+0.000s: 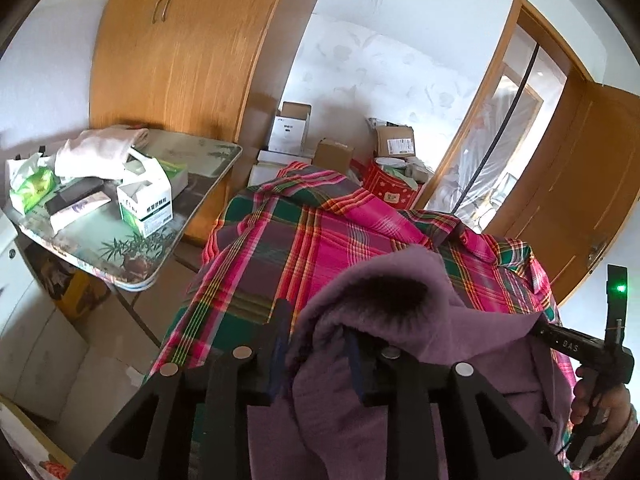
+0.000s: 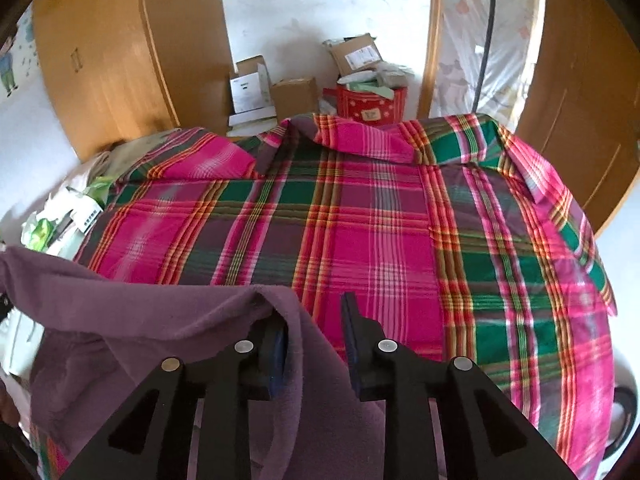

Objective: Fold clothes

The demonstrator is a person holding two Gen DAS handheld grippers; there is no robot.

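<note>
My left gripper (image 1: 316, 356) pinches the purple garment (image 1: 384, 280), bunched over the plaid sheet (image 2: 360, 216); right gripper (image 2: 314, 340) gapes, cloth between fingers, grip unclear. No neat fold visible; folding remains.

Both grippers are matte black with blue pads (image 2: 353, 332) and round silver bolt heads (image 1: 390, 353). The right gripper (image 1: 584, 344) carries white lettering and a green LED (image 1: 621, 289). The sleeve (image 1: 628, 432) is floral.
</note>
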